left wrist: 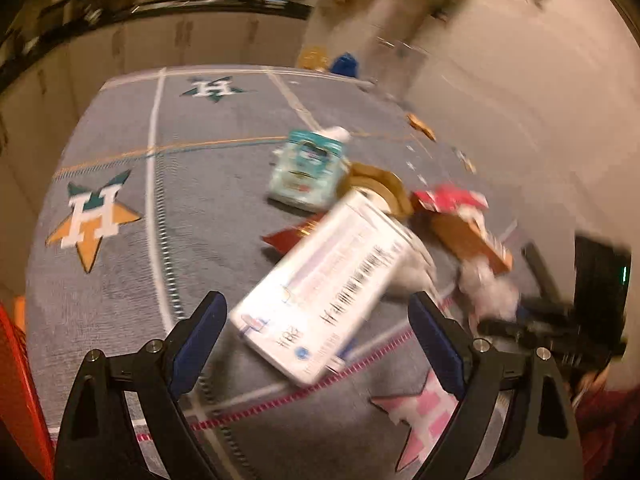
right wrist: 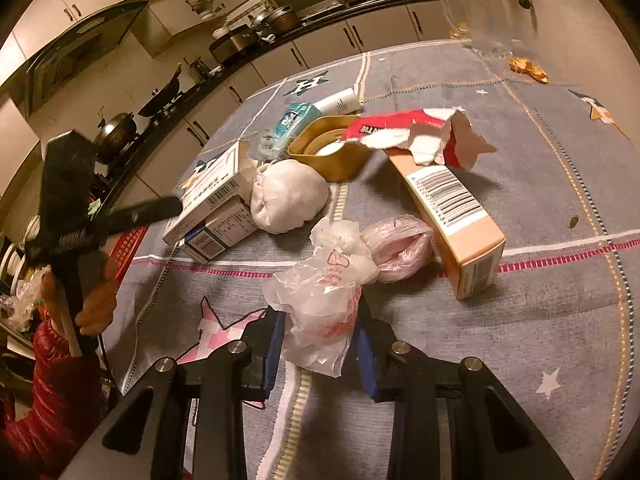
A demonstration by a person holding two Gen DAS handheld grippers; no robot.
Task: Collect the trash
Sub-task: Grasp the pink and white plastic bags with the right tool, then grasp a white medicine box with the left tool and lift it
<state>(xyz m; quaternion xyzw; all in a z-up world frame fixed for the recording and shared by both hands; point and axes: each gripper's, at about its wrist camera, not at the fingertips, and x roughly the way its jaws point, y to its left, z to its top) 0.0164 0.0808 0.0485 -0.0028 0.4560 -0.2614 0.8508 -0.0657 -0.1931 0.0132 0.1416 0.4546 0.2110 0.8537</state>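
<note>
Trash lies on a grey tablecloth (left wrist: 120, 280). In the left wrist view my left gripper (left wrist: 316, 320) is open, its jaws standing either side of a white box with a barcode (left wrist: 324, 292), not touching it. That box also shows in the right wrist view (right wrist: 212, 192), with the left gripper's tip (right wrist: 160, 208) at it. My right gripper (right wrist: 320, 336) is shut on a crumpled clear plastic bag with red print (right wrist: 320, 300). Near it lie a pink plastic bag (right wrist: 400, 248), a torn red and tan carton (right wrist: 452, 208), a white wad (right wrist: 288, 196) and a gold tape roll (right wrist: 328, 152).
A teal pouch (left wrist: 308, 168) and a white tube (right wrist: 340, 100) lie further back. An orange basket (right wrist: 128, 248) sits at the table's left edge. A glass mug (right wrist: 476, 8) and snack crumbs (right wrist: 528, 68) are at the far right. Kitchen cabinets and a counter with pots stand behind.
</note>
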